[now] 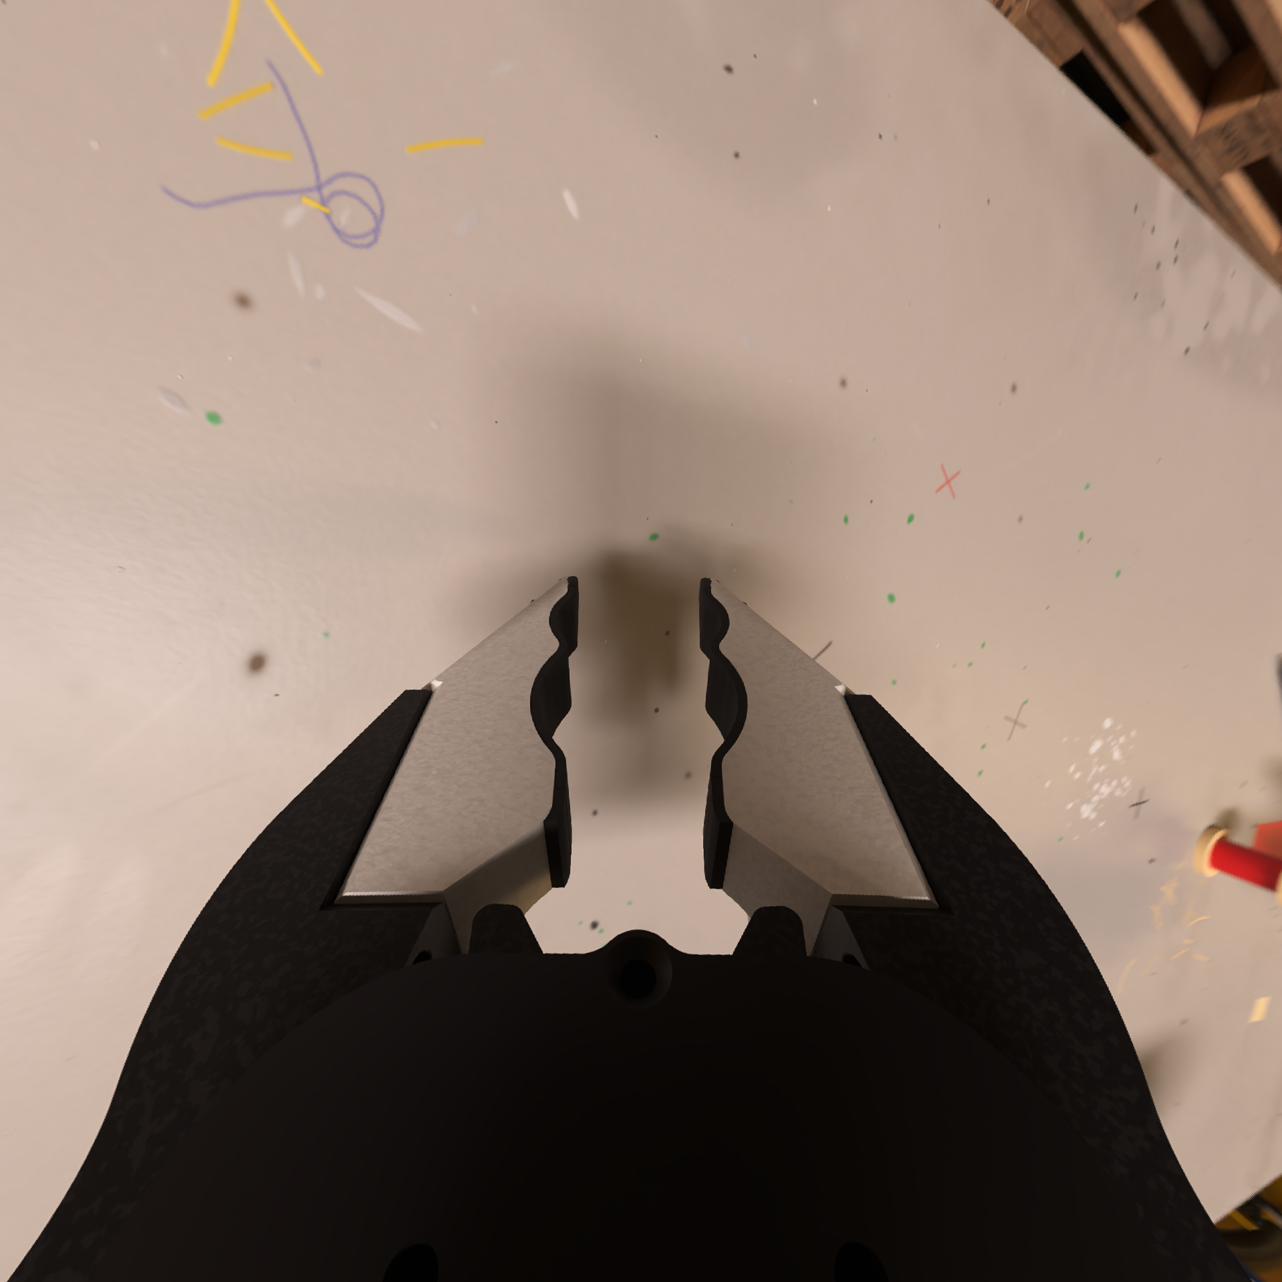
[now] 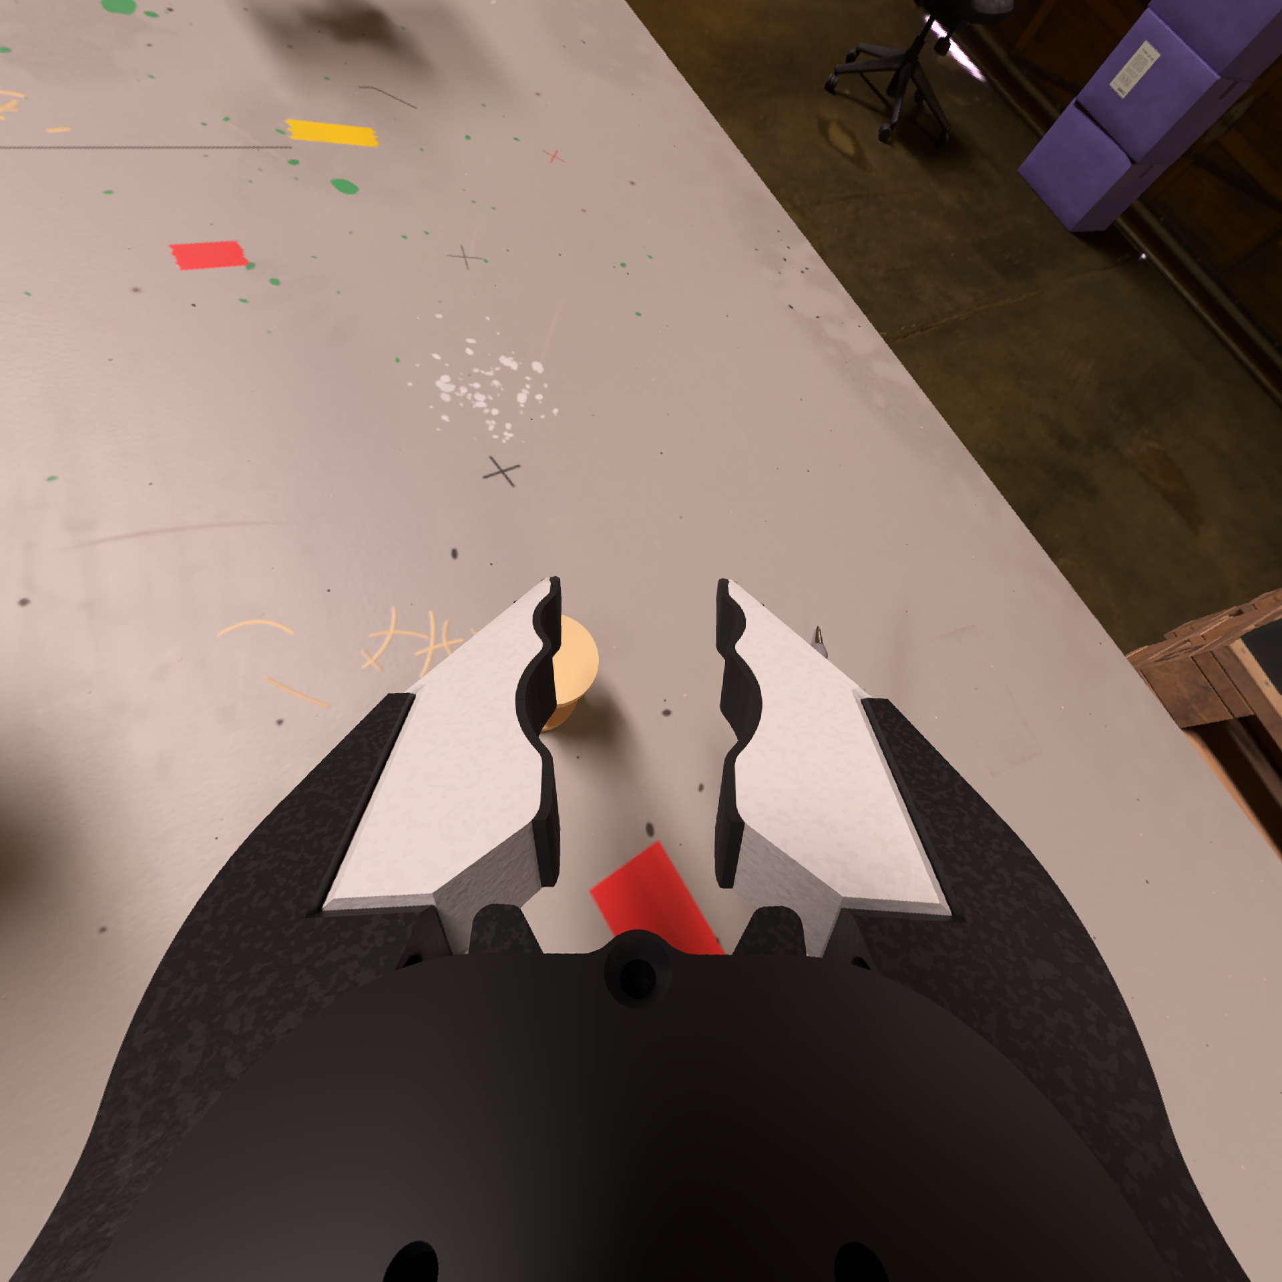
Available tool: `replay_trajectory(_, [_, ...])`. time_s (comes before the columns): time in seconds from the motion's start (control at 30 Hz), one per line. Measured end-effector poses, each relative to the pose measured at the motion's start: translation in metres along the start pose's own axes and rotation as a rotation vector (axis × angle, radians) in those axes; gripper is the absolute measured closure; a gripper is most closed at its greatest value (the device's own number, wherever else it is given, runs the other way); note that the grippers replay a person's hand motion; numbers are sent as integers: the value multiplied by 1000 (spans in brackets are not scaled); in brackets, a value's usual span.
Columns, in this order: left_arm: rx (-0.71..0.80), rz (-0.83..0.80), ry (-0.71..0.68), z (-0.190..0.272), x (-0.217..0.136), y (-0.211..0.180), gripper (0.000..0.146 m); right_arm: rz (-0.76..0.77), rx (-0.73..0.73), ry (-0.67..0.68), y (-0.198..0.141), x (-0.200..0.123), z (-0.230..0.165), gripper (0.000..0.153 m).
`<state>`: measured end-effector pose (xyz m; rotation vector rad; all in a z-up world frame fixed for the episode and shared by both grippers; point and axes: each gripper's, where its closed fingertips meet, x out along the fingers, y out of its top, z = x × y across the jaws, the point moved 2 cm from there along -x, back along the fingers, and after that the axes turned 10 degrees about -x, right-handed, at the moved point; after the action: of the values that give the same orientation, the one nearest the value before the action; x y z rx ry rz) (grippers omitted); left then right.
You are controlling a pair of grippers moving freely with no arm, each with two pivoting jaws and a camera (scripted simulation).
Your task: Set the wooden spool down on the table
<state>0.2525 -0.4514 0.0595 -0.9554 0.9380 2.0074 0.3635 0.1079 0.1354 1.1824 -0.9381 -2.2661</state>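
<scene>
The wooden spool shows its pale round end beside my right gripper's left finger, which hides the rest. It casts a shadow on the table and seems to rest there. My right gripper is open above it and holds nothing. In the left wrist view the spool is at the far right edge, a pale flange and a red-wound body lying on the table. My left gripper is open and empty over bare table, well left of the spool.
A red tape patch lies under the right gripper. A pen tip pokes out by its right finger. The table edge runs diagonally at right, with a wooden crate, purple boxes and an office chair beyond. Wooden crates stand beyond the table in the left wrist view.
</scene>
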Motion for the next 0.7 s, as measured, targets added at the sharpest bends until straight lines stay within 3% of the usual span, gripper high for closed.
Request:
replay_trajectory(0.2, [-82, 8, -19, 0, 11, 1, 110, 7, -9, 1, 3, -1, 0, 109])
replay_trajectory(0.43, [-55, 2, -25, 5, 18, 8, 106, -1, -14, 12, 3, 0, -2, 111])
replay_trajectory(0.7, [-43, -106, -147, 21, 17, -5, 104, -20, -10, 26, -1, 2, -2, 113])
